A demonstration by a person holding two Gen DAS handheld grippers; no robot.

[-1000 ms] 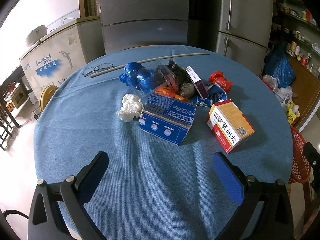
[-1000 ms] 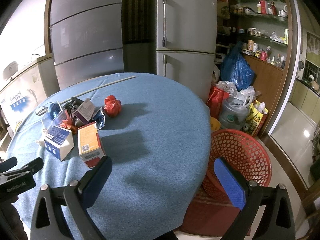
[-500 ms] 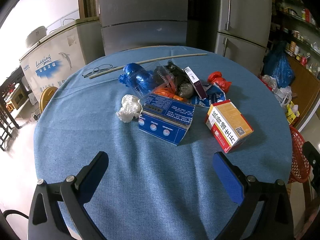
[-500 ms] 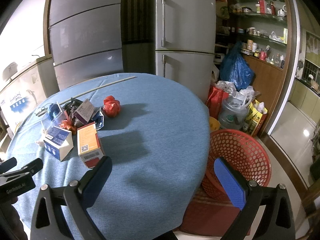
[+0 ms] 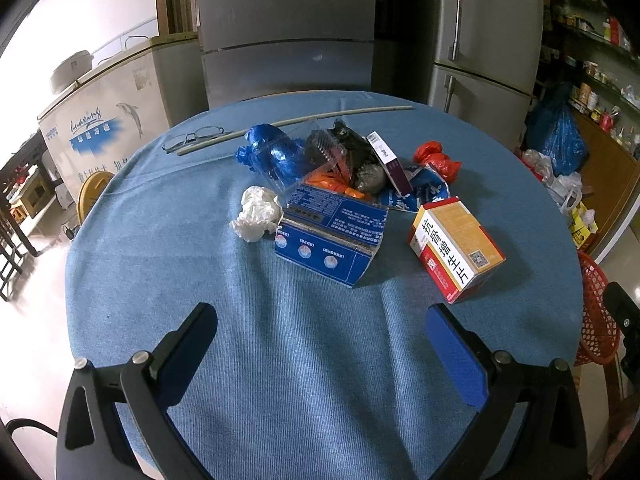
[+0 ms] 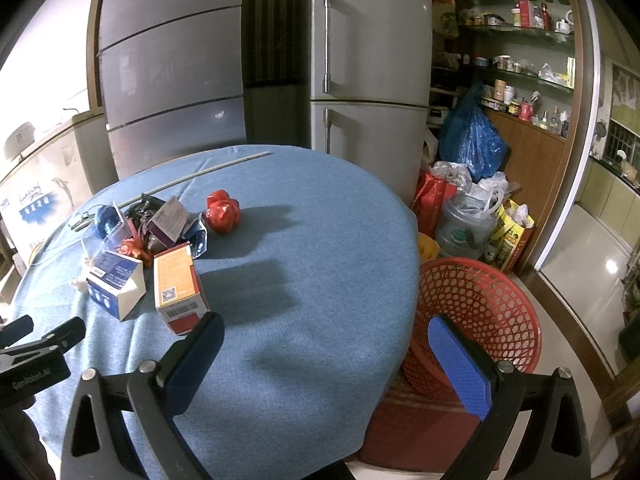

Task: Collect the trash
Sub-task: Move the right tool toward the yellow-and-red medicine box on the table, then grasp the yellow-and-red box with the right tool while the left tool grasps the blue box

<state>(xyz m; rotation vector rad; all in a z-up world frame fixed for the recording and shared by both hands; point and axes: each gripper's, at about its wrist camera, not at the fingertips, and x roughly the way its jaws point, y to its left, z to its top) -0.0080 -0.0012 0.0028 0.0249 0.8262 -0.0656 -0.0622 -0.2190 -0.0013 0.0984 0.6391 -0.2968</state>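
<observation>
Where trash (image 5: 340, 196) lies, beyond left gripper (image 5: 320, 344).

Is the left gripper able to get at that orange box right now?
Probably yes: the left gripper has its jaws wide open, and only bare tablecloth lies before the orange box.

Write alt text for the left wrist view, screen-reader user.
The open left gripper hovers empty over a round table with a blue cloth, facing a pile of trash: a crumpled white tissue, a torn blue cardboard carton, an orange-and-red medicine box and a crumpled red plastic wrapper. A red mesh basket sits beyond the table's right edge.
</observation>
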